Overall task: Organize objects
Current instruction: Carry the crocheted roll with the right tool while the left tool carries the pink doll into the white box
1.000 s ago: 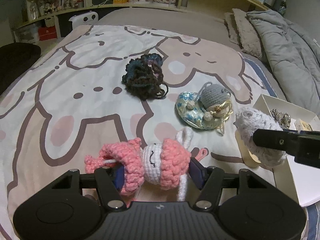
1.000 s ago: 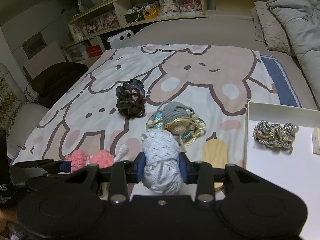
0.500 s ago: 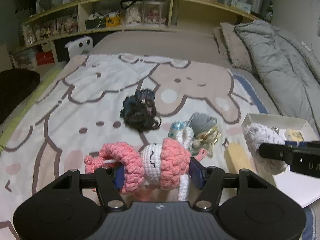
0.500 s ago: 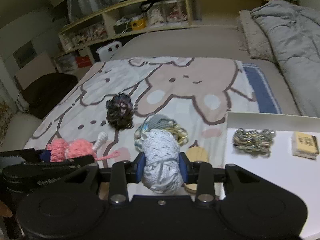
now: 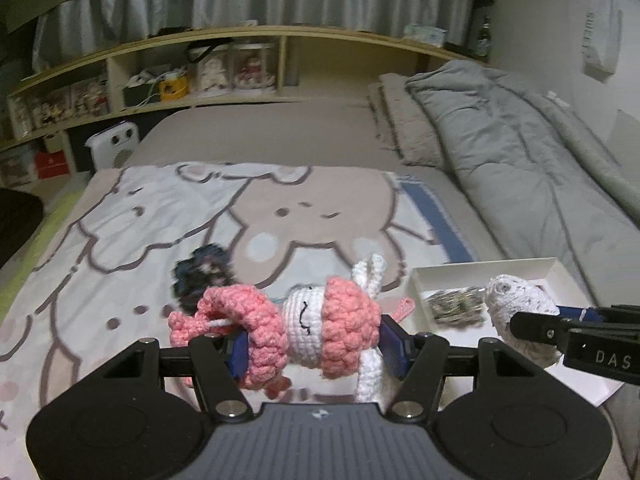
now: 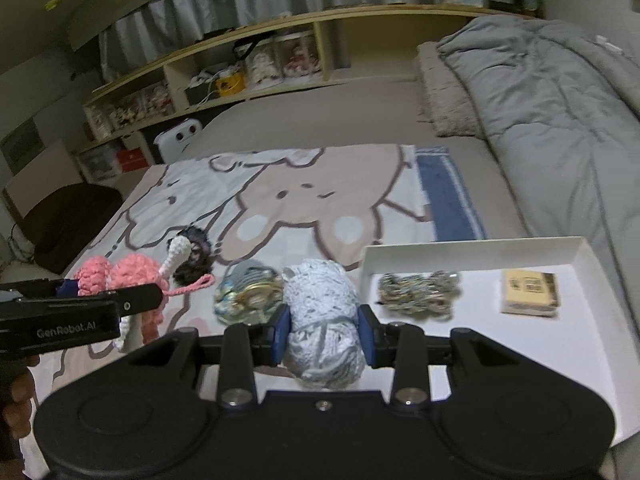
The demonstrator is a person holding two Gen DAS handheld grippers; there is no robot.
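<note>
The left tool (image 5: 316, 346) is clenched on the pink and white crochet doll (image 5: 308, 332), and the right tool (image 6: 323, 334) is clenched on the ball of white yarn (image 6: 322, 320); both grips are the same as a second ago. What differs is height and place: both tools now ride higher above the bed, so the shelves and curtain fill more of each view. The white box (image 6: 472, 254) is the landmark. A second ago the white yarn hung left of the box over the cartoon blanket (image 6: 304, 200); now it hangs at the box's left edge. The doll, held up just left of the box, has drawn nearer to it. Inside the box lie the grey-gold cord bundle (image 6: 418, 294) and a small tan packet (image 6: 528, 294), unmoved. Left of the box on the blanket rest the blue-grey charm (image 6: 246, 298) and the dark yarn tangle (image 5: 202, 280)
</note>
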